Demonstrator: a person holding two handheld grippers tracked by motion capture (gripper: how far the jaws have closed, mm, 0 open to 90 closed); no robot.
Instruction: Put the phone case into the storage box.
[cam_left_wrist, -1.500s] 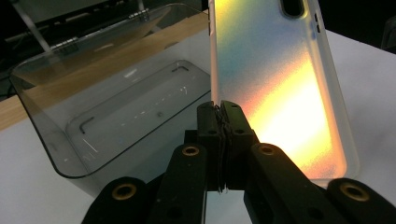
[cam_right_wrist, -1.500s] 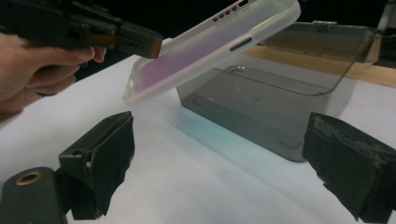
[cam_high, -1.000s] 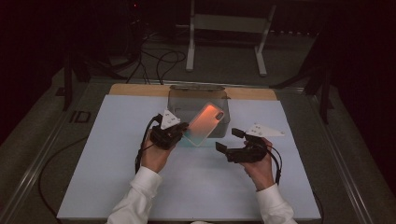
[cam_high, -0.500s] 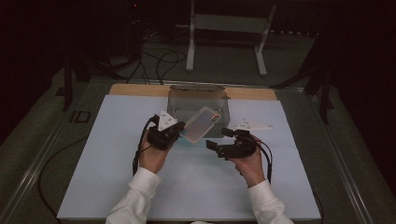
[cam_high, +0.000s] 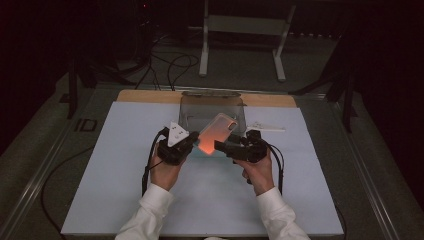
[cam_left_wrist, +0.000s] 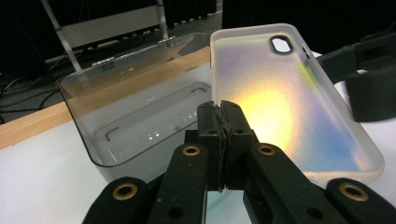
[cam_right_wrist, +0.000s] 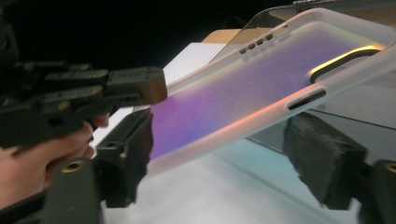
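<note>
I have the phone case (cam_high: 216, 134) held up off the mat (cam_high: 125, 200), tilted, its camera cut-out end raised toward the clear box (cam_high: 212, 105) and its lower end down near my hands. In the high view it glows orange to pink; in the left gripper view (cam_left_wrist: 294, 93) it shimmers yellow and blue, and in the right gripper view (cam_right_wrist: 261, 88) it reads purple.

My left gripper (cam_high: 192, 142) is clenched on the case's near edge. In the left gripper view the two jaws stand pressed together with the rim of the case pinched between them, so that hand carries the case.

My right gripper (cam_high: 224, 146) comes in from the other side. Its jaws have just been closing, and the case sits between them: in the right gripper view one pad (cam_right_wrist: 128, 154) is at or touching the case's lower corner on the left, while the other pad (cam_right_wrist: 322, 158) stands below the case's side edge, apart from it. I do not see both pads pressing, so I count this tool as not yet grasping.

The clear box stands just behind the case, near the far edge of the mat, in front of a wooden strip (cam_high: 145, 96). In the left gripper view its lid (cam_left_wrist: 126, 65) is swung up and back and the tray (cam_left_wrist: 140, 135) beneath lies bare. The case hangs in front of the box, not inside it.

A small white piece (cam_high: 265, 126) lies on the mat just past my right hand (cam_high: 257, 172).
</note>
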